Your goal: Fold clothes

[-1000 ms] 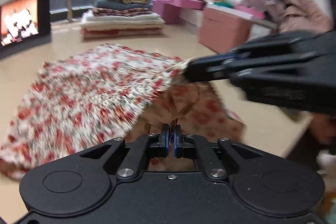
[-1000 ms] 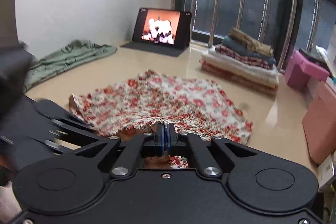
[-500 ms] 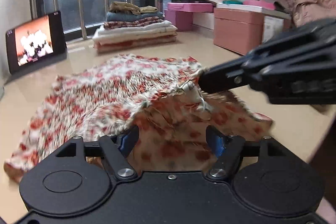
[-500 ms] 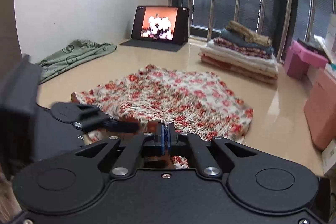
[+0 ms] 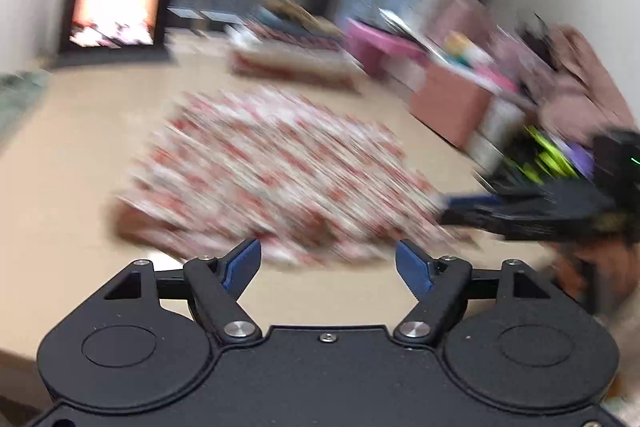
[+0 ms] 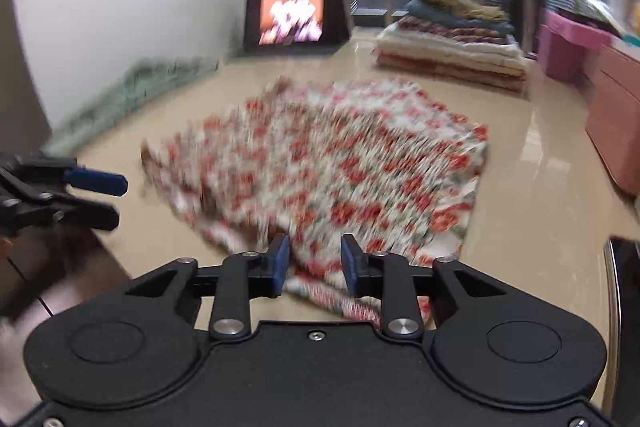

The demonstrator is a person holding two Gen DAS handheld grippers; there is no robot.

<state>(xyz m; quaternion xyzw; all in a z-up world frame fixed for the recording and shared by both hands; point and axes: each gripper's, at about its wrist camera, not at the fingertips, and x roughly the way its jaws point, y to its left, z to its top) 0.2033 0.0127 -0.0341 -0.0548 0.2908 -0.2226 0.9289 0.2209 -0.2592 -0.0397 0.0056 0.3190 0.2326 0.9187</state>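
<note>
The left gripper [image 5: 328, 269] is spread wide, empty. The right gripper [image 6: 314, 263] is parted, nothing held. The floral cloth [image 6: 340, 163] is laid on the floor [image 6: 532, 227].

left gripper [image 5: 328, 269] fingers spread, right gripper [image 6: 313, 263] parted

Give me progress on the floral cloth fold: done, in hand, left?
Done: floral cloth lies doubled on the floor; folded stack sits by the window. In hand: nothing; left gripper and right gripper are open. Left: probably another fold, plus the green garment.
</note>
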